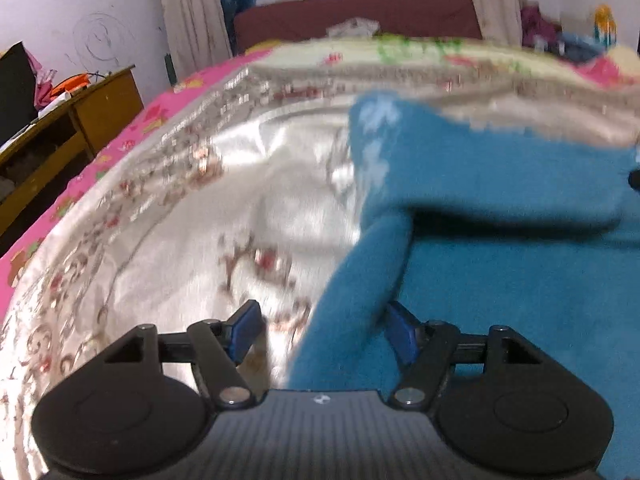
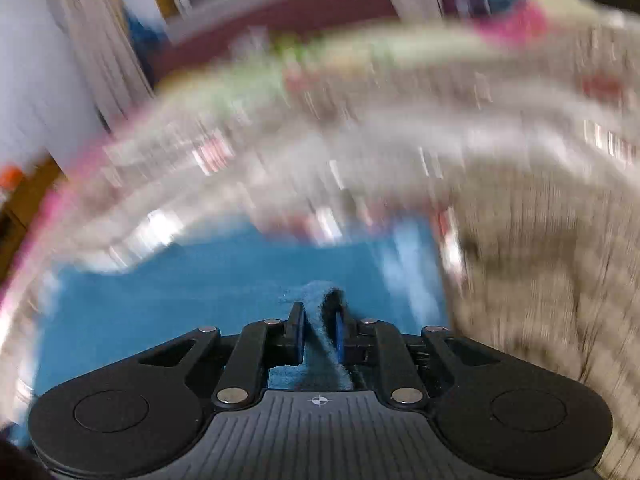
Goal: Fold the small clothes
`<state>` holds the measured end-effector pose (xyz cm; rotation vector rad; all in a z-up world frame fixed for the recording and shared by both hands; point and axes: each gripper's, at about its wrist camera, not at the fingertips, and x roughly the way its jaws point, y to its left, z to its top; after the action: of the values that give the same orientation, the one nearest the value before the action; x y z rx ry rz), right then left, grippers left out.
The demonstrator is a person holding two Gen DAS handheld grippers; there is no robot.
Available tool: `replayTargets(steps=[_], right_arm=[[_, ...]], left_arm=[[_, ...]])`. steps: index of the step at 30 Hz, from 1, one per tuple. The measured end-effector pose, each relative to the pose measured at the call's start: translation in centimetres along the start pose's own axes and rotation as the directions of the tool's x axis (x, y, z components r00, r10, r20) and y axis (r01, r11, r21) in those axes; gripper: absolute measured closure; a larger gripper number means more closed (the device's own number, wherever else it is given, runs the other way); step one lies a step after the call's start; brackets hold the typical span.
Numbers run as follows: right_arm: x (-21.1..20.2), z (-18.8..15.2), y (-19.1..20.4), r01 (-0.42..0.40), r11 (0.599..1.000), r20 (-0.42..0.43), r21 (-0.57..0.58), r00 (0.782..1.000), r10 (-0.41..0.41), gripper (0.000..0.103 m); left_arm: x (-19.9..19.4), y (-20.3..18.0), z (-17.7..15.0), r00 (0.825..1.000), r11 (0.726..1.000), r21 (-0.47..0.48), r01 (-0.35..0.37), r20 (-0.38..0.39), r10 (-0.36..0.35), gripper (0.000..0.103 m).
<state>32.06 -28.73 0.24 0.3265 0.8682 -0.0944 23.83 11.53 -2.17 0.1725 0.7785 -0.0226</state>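
A blue fleece garment [image 1: 500, 240] lies on a shiny floral bedspread [image 1: 180, 220]. In the left wrist view its sleeve hangs down between the jaws of my left gripper [image 1: 324, 332], which stand wide apart and do not clamp it. In the right wrist view, which is strongly blurred, my right gripper [image 2: 318, 328] is shut on a fold of the blue garment [image 2: 200, 288], with cloth pinched between the blue pads [image 2: 340, 338].
A pink sheet [image 1: 168, 100] edges the bed on the left. A wooden desk [image 1: 80, 120] with clutter stands at far left. A dark red headboard [image 1: 360, 16] and curtains are at the back. A beige knitted cloth [image 2: 540, 280] lies to the right.
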Motion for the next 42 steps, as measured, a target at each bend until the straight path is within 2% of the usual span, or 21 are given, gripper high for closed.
replayTargets(steps=[2, 4, 6, 7, 10, 13, 15, 17, 19, 20, 22, 24, 26, 28, 29, 31, 36, 39, 42], right_arm=[[0.5, -1.1, 0.3, 0.019, 0.999, 0.011, -0.032, 1.0, -0.018, 0.083], [-0.5, -1.2, 1.1, 0.042, 0.997, 0.043, -0.07, 0.998, -0.039, 0.074], [-1.8, -1.0, 1.7, 0.063, 0.995, 0.084, -0.08, 0.995, -0.056, 0.072], [-2.4, -0.9, 1.9, 0.067, 0.994, 0.107, -0.085, 0.993, -0.058, 0.067], [-4.4, -1.2, 3.4, 0.045, 0.993, 0.171, -0.111, 0.985, -0.025, 0.056], [-5.9, -1.8, 5.5, 0.003, 0.984, 0.194, -0.178, 0.98, 0.032, 0.055], [-6.4, -2.7, 7.2, -0.049, 0.971, 0.176, -0.234, 0.98, 0.092, 0.054], [-5.6, -3.8, 9.1, -0.105, 0.944, 0.128, -0.313, 0.98, 0.152, 0.046], [-3.0, -4.7, 10.0, -0.068, 0.944, 0.058, -0.324, 0.994, 0.092, 0.046], [-1.5, -4.9, 9.7, -0.06, 0.954, 0.013, -0.294, 0.998, 0.067, 0.047], [-0.7, -4.7, 8.7, -0.059, 0.97, -0.006, -0.235, 0.998, 0.059, 0.05], [-1.8, -4.2, 8.6, -0.038, 0.973, 0.01, -0.229, 0.999, 0.041, 0.049], [-3.2, -4.0, 8.8, 0.0, 0.962, 0.047, -0.274, 0.999, 0.013, 0.047], [-4.9, -4.3, 8.5, 0.003, 0.957, 0.073, -0.289, 0.997, 0.019, 0.046], [-5.8, -4.7, 8.2, 0.004, 0.96, 0.082, -0.281, 0.996, 0.02, 0.046], [-7.4, -5.7, 6.5, 0.017, 0.968, 0.09, -0.25, 0.996, 0.005, 0.046], [-8.9, -8.5, 2.1, 0.089, 0.977, 0.045, -0.196, 0.996, -0.081, 0.046], [-9.7, -9.4, -0.1, 0.099, 0.986, 0.012, -0.134, 0.995, -0.098, 0.046], [-11.2, -11.1, -1.2, 0.065, 0.991, -0.028, -0.119, 0.997, -0.068, 0.046]], left_arm=[[-0.3, 0.6, -0.4, 1.0, 1.0, -0.01, 0.002, -0.001, -0.002, 0.024], [-0.8, 1.3, -0.2, 1.0, 0.999, -0.04, 0.008, 0.005, -0.008, 0.024], [-1.2, 1.5, 0.3, 1.0, 0.999, -0.053, 0.006, 0.026, -0.004, 0.024], [-1.3, 1.4, 0.6, 0.999, 0.999, -0.049, 0.007, 0.034, -0.005, 0.024], [-0.9, 0.5, 1.8, 0.998, 0.999, -0.04, 0.012, 0.064, -0.01, 0.024], [-1.3, 0.0, 2.0, 0.996, 0.998, -0.035, 0.05, 0.073, -0.048, 0.024], [-1.9, 0.5, 1.1, 0.998, 0.999, -0.028, 0.025, 0.065, -0.023, 0.024], [-1.9, 1.9, 0.0, 0.999, 0.998, -0.047, -0.028, 0.027, 0.03, 0.023], [-1.7, 4.0, -1.1, 0.999, 0.991, -0.132, -0.021, -0.033, 0.017, 0.022], [-1.8, 5.0, -1.4, 0.999, 0.985, -0.17, -0.006, -0.051, -0.002, 0.022], [-2.6, 6.3, -1.6, 0.998, 0.977, -0.214, 0.009, -0.057, -0.022, 0.022], [-3.8, 7.1, -1.6, 0.999, 0.975, -0.221, 0.026, -0.041, -0.036, 0.023], [-4.3, 7.6, -1.9, 0.998, 0.972, -0.229, 0.047, -0.036, -0.057, 0.023], [-4.6, 7.6, -2.6, 0.996, 0.971, -0.233, 0.055, -0.051, -0.068, 0.023], [-4.6, 7.5, -3.1, 0.996, 0.973, -0.226, 0.046, -0.066, -0.062, 0.023], [-4.0, 7.1, -4.2, 0.993, 0.979, -0.202, -0.016, -0.114, -0.007, 0.021], [-3.9, 8.1, -4.9, 0.989, 0.953, -0.3, -0.052, -0.15, 0.007, 0.019], [-5.5, 7.5, -5.1, 0.99, 0.967, -0.25, -0.054, -0.14, 0.019, 0.02], [-7.4, 7.4, -5.8, 0.99, 0.976, -0.217, -0.018, -0.141, -0.013, 0.02]])
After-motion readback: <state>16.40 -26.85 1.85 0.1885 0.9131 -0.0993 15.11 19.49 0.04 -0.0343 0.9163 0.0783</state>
